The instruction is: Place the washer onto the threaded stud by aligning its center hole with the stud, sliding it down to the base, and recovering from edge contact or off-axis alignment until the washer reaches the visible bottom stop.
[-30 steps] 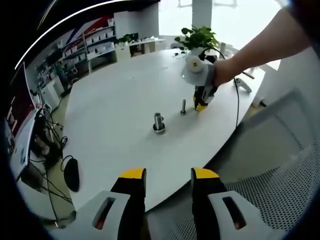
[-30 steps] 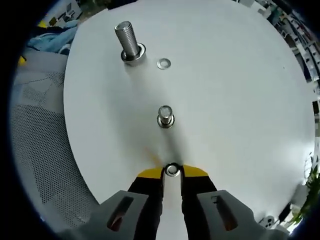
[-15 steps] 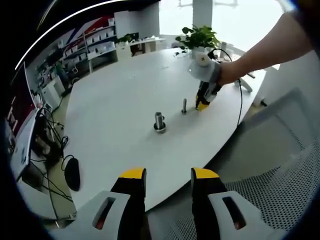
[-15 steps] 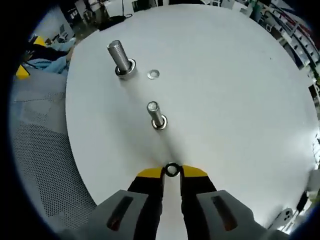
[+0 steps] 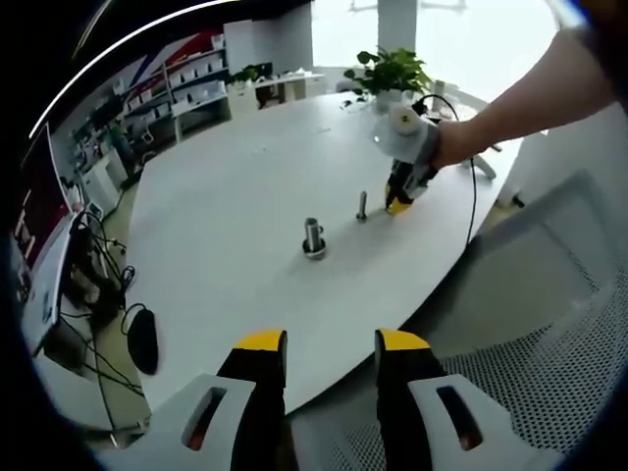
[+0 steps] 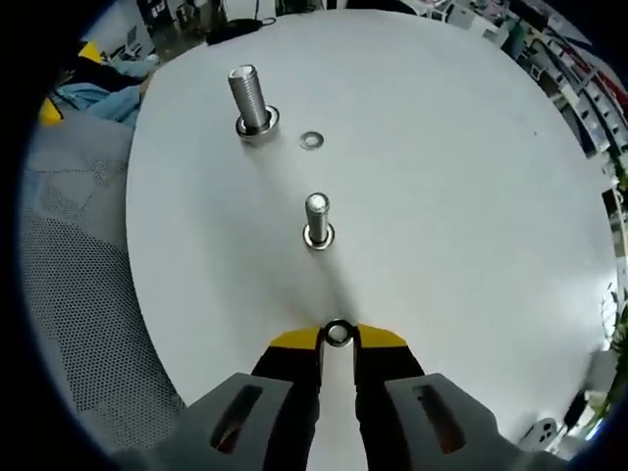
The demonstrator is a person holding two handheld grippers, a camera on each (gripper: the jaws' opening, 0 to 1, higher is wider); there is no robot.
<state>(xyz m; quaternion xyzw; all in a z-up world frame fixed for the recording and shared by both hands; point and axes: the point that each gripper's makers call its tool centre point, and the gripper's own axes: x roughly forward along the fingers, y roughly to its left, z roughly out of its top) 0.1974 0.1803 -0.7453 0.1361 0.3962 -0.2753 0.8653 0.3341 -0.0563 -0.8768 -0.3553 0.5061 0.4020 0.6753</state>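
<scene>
In the right gripper view, my right gripper [image 6: 338, 340] is shut on a small steel washer [image 6: 339, 333], held above the white table short of the smaller threaded stud [image 6: 318, 220]. A larger stud [image 6: 249, 100] stands farther off, with a loose washer [image 6: 313, 140] lying beside it. In the left gripper view, my left gripper [image 5: 330, 355] stands open and holds nothing, off the table's near edge. That view also takes in the right gripper [image 5: 398, 195] in a person's hand, just right of the small stud [image 5: 361, 205], and the large stud [image 5: 313, 237].
The round white table [image 5: 235, 196] carries a potted plant [image 5: 389, 74] and a cable at its far side. A mesh chair [image 5: 549, 343] stands at the right, shelves and a floor full of cables at the left. Blue cloth [image 6: 98, 74] lies past the table edge.
The right gripper's camera has shifted slightly, so the studs sit a little differently in its view. The washer stays pinched. My left gripper has not moved.
</scene>
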